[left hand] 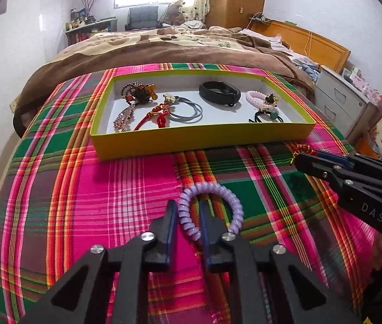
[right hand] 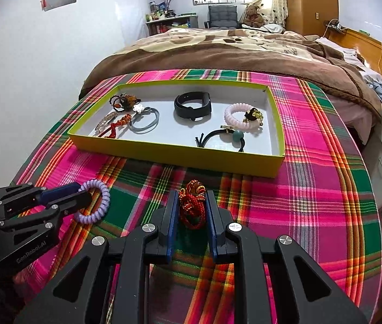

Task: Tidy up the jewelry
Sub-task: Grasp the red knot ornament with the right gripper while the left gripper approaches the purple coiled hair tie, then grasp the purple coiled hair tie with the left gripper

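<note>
While lilac coil tie point(left hand: 209, 207) lies flat, left hand-held gripper point(left hand: 188, 216) pinches its rim; right hand-held gripper point(right hand: 191, 208) seemingly pinches red knot ornament point(right hand: 191, 205).

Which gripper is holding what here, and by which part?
The left gripper pinches one side of the purple coil hair tie's loop. The right gripper clamps the red knotted cord ornament across its middle.

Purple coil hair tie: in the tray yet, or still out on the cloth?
Out. The purple coil hair tie lies on the plaid cloth short of the yellow tray, pinched by the left tongs.
</note>
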{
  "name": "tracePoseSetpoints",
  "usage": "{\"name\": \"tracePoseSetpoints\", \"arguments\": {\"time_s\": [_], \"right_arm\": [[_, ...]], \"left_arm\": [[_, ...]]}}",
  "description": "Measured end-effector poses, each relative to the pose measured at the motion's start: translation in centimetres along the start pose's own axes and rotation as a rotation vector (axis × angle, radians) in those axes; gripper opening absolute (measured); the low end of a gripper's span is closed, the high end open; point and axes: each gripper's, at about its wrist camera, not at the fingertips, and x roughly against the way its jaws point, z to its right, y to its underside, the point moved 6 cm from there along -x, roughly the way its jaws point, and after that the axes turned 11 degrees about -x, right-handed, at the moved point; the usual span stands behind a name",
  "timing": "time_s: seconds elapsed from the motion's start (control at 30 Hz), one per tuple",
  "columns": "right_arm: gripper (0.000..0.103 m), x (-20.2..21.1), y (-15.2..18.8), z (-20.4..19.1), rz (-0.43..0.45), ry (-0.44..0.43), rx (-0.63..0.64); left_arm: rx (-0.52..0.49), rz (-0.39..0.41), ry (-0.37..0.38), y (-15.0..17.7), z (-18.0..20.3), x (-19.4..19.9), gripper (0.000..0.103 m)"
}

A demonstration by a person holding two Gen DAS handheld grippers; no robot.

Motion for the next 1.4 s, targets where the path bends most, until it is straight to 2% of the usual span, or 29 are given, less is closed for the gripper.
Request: {"name": "tracePoseSetpoints", "arguments": {"time_s": [0.07, 0.23, 0.83, 1.13, 1.4], "right_arm": [[0.02, 0.0, 0.0, 0.0, -0.001, 0.0, -0.002], [0.02, 0.1, 0.0, 0.1, -0.001, 0.0, -0.002], [0.02, 0.9, 0.1, 0.2, 0.009, -0.012, -0.013], [0.02, 1.9, -1.6, 0.5, 0.041, -0.018, -0.02], [0.02, 1.5, -5.4, 1.3, 0.075, -0.012, -0.028]], "left_arm": [[0.001, 0.001, 0.006, 0.0, 0.0, 0.0, 0.01], [0.006, 0.006, 0.018, 0.1, -0.1, 0.1, 0.009], [0.031, 0.082, 0.056, -1.1, -0.6, 2.4, 0.009], [0.042, 0.131, 0.054, -3.6, -1.8, 3.5, 0.009], [0.078, 0.15, 0.06, -7.3, -3.5, 2.5, 0.009]]}}
